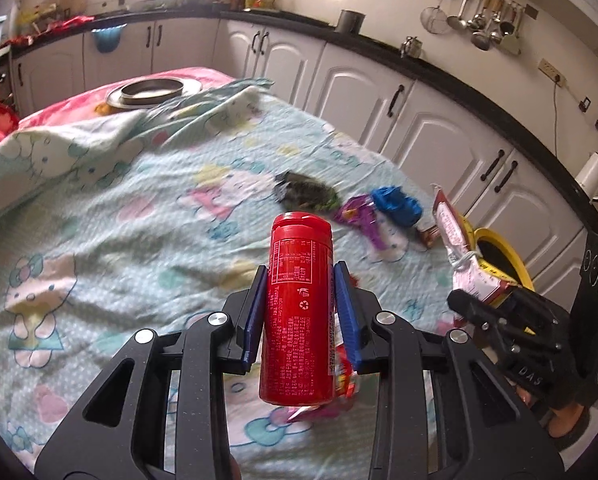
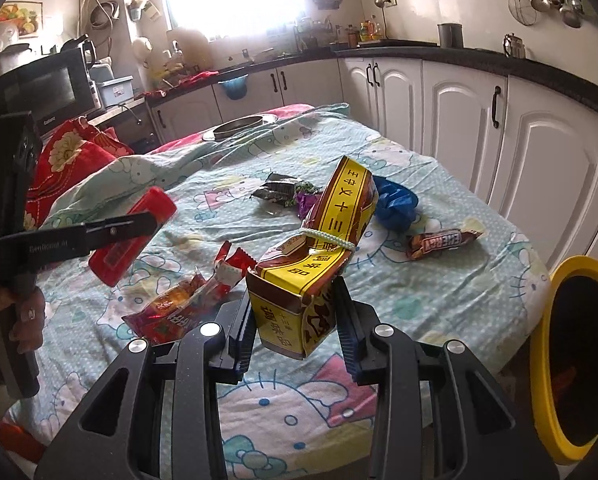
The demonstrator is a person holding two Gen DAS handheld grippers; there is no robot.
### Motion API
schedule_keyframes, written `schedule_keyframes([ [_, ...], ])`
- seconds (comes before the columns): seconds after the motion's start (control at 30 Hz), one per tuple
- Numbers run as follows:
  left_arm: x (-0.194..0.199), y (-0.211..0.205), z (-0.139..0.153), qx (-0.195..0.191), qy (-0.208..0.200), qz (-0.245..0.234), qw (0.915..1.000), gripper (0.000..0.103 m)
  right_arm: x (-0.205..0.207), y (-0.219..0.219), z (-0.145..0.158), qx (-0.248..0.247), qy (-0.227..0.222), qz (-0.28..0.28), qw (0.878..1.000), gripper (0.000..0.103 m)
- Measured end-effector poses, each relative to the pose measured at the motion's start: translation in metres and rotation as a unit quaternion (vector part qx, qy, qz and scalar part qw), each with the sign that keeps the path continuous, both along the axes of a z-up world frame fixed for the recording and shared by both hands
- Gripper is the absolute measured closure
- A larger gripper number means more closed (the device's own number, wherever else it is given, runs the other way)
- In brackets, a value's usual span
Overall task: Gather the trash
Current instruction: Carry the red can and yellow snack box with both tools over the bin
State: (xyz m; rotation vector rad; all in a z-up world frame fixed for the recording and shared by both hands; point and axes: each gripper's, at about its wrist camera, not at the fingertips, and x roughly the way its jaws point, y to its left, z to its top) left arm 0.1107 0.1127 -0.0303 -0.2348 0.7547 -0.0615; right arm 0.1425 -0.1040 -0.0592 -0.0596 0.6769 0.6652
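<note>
Overhead, kitchen cabinets beside cartoon-print tablecloth.

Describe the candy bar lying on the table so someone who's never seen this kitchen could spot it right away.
Find the table under the cartoon-cat cloth, then its side nearest the yellow-rimmed bin. The candy bar lies there alone, just past the crumpled blue bag: a brown wrapper with white block letters, still sealed, unlike the torn wrappers nearby.

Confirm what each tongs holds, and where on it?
Left tongs clamp the red canister across its mid-body. Right tongs clamp the yellow-brown seasoning box near its lower end.
</note>
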Motion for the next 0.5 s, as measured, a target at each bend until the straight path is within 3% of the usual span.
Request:
schedule_keyframes([
  [0.5, 0.019, -0.047, 0.025, 0.000, -0.032, -0.039, 0.9987, 0.078, -0.008, -0.032, 0.024, 0.004, -0.040, -0.021, 0.999, 0.069],
])
